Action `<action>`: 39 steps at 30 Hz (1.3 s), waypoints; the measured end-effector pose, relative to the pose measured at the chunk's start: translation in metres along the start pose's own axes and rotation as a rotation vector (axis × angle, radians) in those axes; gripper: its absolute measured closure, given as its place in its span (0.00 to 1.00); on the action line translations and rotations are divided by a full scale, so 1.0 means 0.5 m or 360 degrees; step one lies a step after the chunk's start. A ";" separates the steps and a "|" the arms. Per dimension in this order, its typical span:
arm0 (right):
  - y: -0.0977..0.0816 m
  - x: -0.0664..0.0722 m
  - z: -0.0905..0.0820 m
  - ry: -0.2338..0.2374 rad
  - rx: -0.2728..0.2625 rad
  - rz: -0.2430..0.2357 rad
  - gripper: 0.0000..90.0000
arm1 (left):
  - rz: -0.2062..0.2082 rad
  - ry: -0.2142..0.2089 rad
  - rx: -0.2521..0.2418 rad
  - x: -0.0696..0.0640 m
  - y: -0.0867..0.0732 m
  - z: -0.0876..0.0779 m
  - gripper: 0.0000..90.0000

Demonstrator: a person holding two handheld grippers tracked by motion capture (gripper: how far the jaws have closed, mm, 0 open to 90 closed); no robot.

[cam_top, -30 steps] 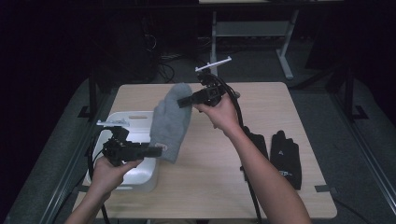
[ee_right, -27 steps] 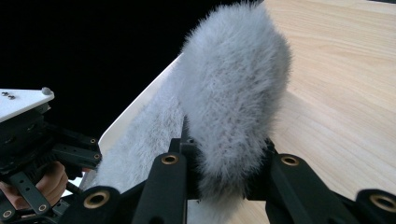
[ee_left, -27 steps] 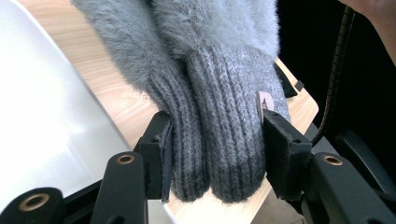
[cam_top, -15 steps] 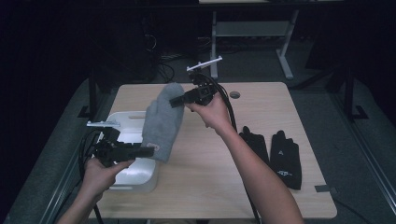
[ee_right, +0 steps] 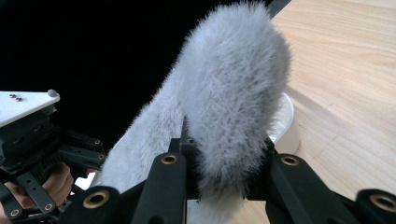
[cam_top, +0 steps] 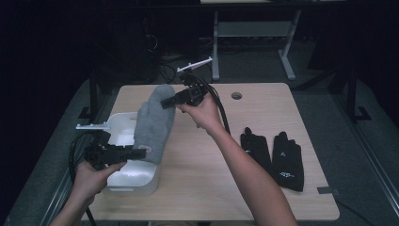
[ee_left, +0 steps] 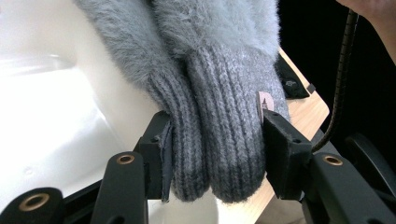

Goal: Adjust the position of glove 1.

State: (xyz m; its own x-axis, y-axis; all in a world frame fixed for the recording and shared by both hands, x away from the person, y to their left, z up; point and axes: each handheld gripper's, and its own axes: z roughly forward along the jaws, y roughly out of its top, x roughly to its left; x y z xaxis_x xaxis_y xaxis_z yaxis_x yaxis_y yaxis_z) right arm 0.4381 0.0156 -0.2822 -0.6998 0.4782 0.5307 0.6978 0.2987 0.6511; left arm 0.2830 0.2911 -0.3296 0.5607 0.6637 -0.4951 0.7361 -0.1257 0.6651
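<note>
A pair of fluffy grey mittens [cam_top: 153, 123] hangs stretched between my two grippers, above the white bin [cam_top: 123, 181] at the table's left. My right gripper [cam_top: 165, 102] is shut on the furry fingertip end [ee_right: 233, 102], held up over the middle of the table. My left gripper [cam_top: 141, 153] is shut on the ribbed knit cuffs [ee_left: 219, 140], low over the bin's right rim; both pads [ee_left: 161, 158] press the knit. The left gripper and its hand also show at the left of the right gripper view [ee_right: 70, 156].
A pair of black gloves [cam_top: 275, 155] lies flat at the table's right. A round hole [cam_top: 236, 95] sits in the wooden tabletop near its far edge. A white desk frame [cam_top: 249, 33] stands on the floor behind the table.
Both hands have carried the mittens to the left, so they now hang over the white bin. Both grips are unchanged.
</note>
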 end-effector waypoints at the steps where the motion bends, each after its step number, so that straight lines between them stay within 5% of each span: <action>1: 0.001 0.000 0.004 0.0007 0.0001 0.0002 0.82 | 0.0009 0.0003 0.0009 0.003 -0.001 -0.002 0.55; 39: 0.003 -0.009 0.135 0.0030 0.0143 0.0026 0.82 | -0.0150 0.0060 0.0027 0.090 -0.064 -0.015 0.55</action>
State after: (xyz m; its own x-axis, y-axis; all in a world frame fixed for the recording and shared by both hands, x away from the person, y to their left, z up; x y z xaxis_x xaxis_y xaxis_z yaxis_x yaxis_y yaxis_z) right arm 0.4524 0.0698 -0.3204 -0.6905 0.4684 0.5512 0.7193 0.3643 0.5916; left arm 0.2819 0.3303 -0.3689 0.4740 0.7007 -0.5333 0.7915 -0.0737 0.6067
